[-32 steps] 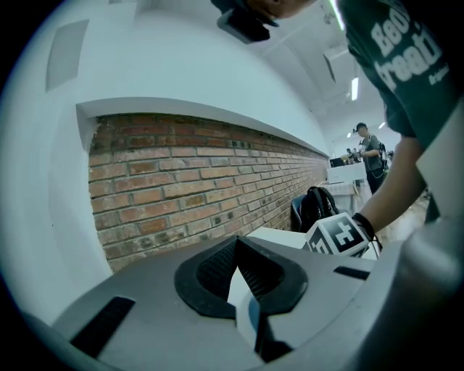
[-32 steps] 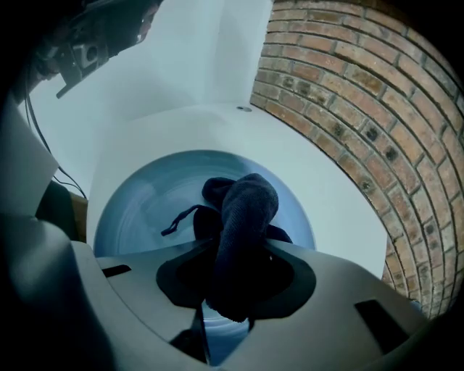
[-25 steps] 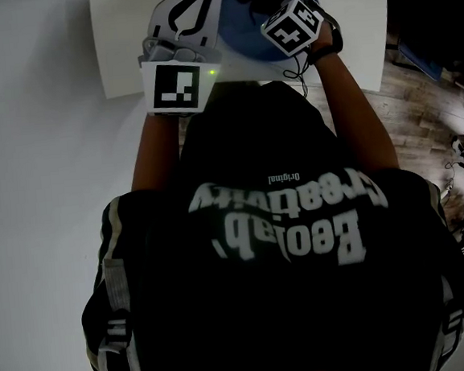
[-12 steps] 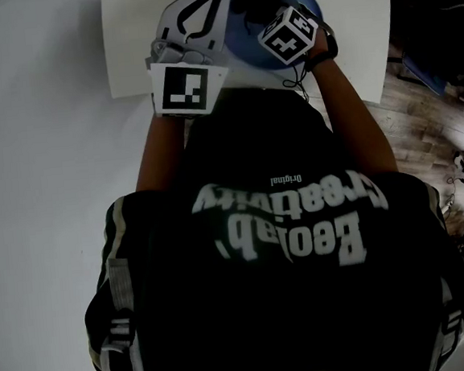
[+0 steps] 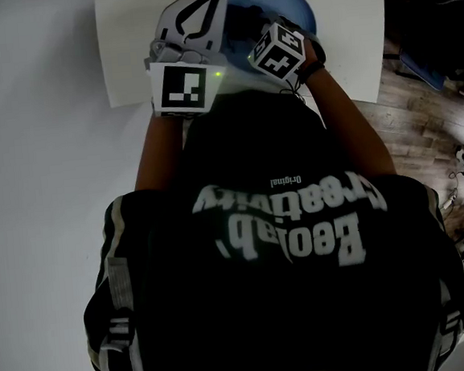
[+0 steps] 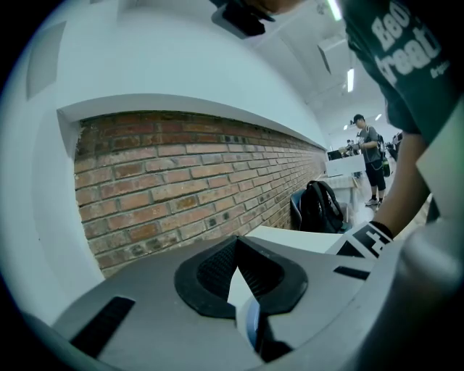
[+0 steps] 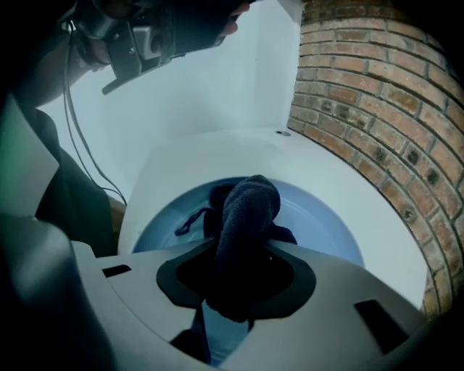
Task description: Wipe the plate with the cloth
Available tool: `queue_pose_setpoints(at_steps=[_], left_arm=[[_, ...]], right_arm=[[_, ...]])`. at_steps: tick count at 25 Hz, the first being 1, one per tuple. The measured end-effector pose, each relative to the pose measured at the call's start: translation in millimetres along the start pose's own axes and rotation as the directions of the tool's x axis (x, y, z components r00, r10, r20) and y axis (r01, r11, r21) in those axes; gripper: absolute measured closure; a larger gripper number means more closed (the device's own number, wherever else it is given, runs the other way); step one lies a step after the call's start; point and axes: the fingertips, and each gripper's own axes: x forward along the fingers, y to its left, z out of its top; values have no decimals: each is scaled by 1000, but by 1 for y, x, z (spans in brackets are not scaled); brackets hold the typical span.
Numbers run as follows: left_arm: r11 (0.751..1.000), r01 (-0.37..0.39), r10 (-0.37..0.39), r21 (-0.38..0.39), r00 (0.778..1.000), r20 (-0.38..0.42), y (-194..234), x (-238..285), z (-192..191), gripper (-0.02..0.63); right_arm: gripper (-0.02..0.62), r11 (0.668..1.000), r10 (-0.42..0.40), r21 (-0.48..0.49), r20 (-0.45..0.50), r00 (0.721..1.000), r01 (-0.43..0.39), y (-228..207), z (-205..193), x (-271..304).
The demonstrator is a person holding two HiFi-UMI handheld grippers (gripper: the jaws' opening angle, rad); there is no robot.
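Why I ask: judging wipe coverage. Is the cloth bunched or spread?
Bunched: the cloth is a dark wad clamped in the right gripper, over the plate.

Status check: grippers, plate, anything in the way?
Left gripper shut on plate rim. Right gripper shut on dark cloth, cloth resting on plate. No obstruction in view.

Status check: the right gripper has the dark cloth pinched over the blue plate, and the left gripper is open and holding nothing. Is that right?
Not quite. The left gripper is not empty: the left gripper view shows its jaws shut on the rim of the plate. The rest holds: the right gripper has the dark cloth pinched over the blue plate.
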Motion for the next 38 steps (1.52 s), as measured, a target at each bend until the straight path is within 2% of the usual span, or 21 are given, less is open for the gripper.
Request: queue_pose_setpoints(at_steps=[4,7,13,16,27,35,38], left_arm=[[1000,17,-17,-5,1000,-6,1,5,-6,604],[1000,23,-23,2,1000,-6,2,9,-7,604],[999,32,-32,6,999,-17,2,10,-9,604],[999,32,-32,7,999,-16,3,10,-9,604],[999,43,-43,5,999,-10,-1,9,-10,604],[999,39,-38,3,999,-14,-1,6,-12,604],[1000,31,-31,-2,999,-14,1,6,-12,604]], right_arm=[[483,993,110,-36,17,994,-109,21,0,-1],[483,983,167,-70,-5,986,-167,32,-5,-3],[483,965,231,-107,-98,968,-241,44,-24,-12],[483,962,244,-96,-122,962,-256,44,-32,-16],[483,978,186,-63,-161,969,-198,27,-55,-27],[482,995,73,-50,-195,978,-84,-1,-65,-30],[482,999,6,-39,-193,981,-14,-18,-64,-30]])
